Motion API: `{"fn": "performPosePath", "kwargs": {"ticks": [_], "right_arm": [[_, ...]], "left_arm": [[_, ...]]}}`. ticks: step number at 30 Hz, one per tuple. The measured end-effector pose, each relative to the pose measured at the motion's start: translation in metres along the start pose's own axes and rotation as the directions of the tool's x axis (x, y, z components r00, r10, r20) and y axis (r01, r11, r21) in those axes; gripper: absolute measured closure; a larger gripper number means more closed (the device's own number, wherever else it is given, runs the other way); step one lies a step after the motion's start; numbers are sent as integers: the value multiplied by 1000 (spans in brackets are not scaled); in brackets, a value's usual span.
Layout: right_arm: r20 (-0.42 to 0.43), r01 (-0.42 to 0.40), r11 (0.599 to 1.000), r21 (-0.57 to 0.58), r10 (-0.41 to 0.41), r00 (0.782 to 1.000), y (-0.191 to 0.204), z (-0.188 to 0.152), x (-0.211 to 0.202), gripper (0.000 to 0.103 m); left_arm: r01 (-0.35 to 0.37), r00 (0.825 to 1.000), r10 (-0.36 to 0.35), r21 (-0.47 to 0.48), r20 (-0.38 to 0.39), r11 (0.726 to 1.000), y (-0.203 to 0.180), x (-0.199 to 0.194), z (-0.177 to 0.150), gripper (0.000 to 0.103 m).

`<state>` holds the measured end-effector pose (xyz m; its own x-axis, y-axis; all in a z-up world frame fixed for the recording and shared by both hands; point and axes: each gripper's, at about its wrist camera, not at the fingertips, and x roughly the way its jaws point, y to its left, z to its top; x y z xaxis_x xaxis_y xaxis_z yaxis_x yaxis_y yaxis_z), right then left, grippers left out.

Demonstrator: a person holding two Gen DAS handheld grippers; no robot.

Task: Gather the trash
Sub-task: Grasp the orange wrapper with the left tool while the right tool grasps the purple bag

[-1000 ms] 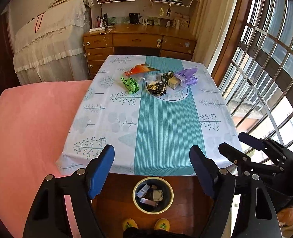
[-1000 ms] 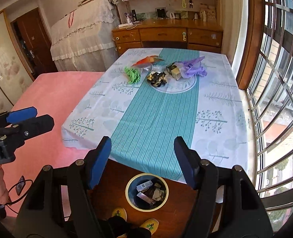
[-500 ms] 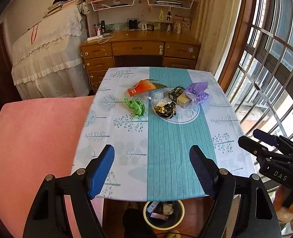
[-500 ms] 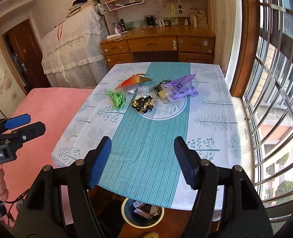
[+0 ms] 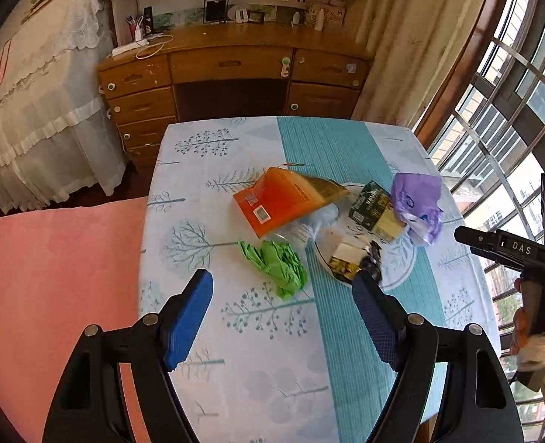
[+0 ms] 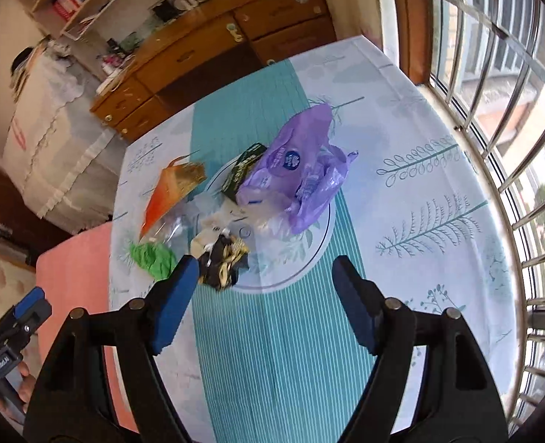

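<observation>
Hovering over table (image 5: 257,369): left gripper (image 5: 283,306) jaws wide, empty, above green paper (image 5: 276,265); right gripper (image 6: 263,295) jaws opening, empty, near plate (image 6: 309,254), purple bag (image 6: 298,173).

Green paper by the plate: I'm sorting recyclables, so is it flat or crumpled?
Crumpled. The green paper sits in a bunched wad of folds on the tablecloth, beside the plate.

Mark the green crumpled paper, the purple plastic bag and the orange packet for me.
green crumpled paper (image 5: 278,264), left wrist view, middle of the wad
purple plastic bag (image 6: 302,173), right wrist view, its bunched centre
orange packet (image 5: 279,199), left wrist view, flat orange face
</observation>
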<state>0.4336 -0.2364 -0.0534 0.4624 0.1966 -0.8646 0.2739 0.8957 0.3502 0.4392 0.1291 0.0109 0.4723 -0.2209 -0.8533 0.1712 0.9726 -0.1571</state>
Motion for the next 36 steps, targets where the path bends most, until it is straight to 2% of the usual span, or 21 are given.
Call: {"fn": "performPosePath", "kwargs": {"ticks": [6,10,13,14,16,19,22,26,31,35,36], "right_arm": [[-43,86,982,167,-80,996,-24,38,79,30],[-65,112,971,213,-101,993,-32,49,115,30],[-49,89,969,233,-80,996,-37,49,130,30],[-36,72,968,240,-65,997,-38,48,132,39],[-9,48,966,254,-47,999,-38,46,132,57],[43,78,968,239,-91,995,-32,44,118,85],[97,86,970,228,-111,989,-22,42,101,96],[174,98,978,184,-130,976,5,40,80,97],[248,64,990,128,-95,964,46,41,64,97],[227,40,998,52,-51,973,82,44,68,97],[213,37,999,35,-43,976,88,43,72,97]], "left_arm": [[40,994,-40,-3,-100,999,48,90,60,23],[85,983,-88,-24,-162,996,66,138,80,23],[124,969,-134,-61,-206,990,75,169,87,23],[137,964,-151,-80,-218,987,78,178,89,23],[162,954,-185,-112,-235,980,83,192,91,23],[186,941,-221,-153,-258,971,90,214,95,23],[205,927,-249,-177,-281,963,96,233,101,23],[247,900,-305,-212,-311,946,100,254,103,23],[292,871,-363,-246,-331,924,101,273,102,23],[328,842,-410,-272,-350,905,97,288,99,23],[338,841,-418,-269,-343,902,95,288,99,23]]}}
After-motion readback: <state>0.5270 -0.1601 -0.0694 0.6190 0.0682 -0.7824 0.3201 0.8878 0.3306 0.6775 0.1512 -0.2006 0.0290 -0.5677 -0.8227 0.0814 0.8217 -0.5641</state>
